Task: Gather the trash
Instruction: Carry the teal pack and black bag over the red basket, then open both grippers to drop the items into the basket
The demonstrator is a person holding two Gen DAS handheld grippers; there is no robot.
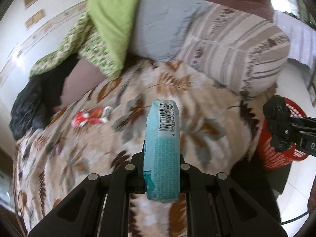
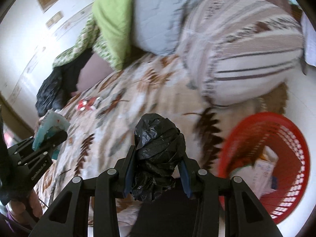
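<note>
My left gripper (image 1: pixel 162 159) is shut on a light blue wrapper (image 1: pixel 163 148) with a barcode, held upright above the patterned blanket (image 1: pixel 98 130). My right gripper (image 2: pixel 158 158) is shut on a crumpled black plastic bag (image 2: pixel 158 150). In the left wrist view the right gripper (image 1: pixel 276 126) with its black bag shows at the right edge, over the red mesh basket (image 1: pixel 276 156). In the right wrist view the left gripper (image 2: pixel 49 140) with the blue wrapper (image 2: pixel 49 124) is at the left. A red and white wrapper (image 1: pixel 90 116) (image 2: pixel 86 102) lies on the blanket. The red basket (image 2: pixel 276 142) holds paper trash.
A striped bolster (image 1: pixel 237 53) (image 2: pixel 246 59), a grey pillow (image 1: pixel 158 27) and green cloth (image 1: pixel 112 19) lie at the bed's far side. Another black bag (image 1: pixel 27 106) (image 2: pixel 49 92) sits at the left near dark clothing. White floor shows beside the basket.
</note>
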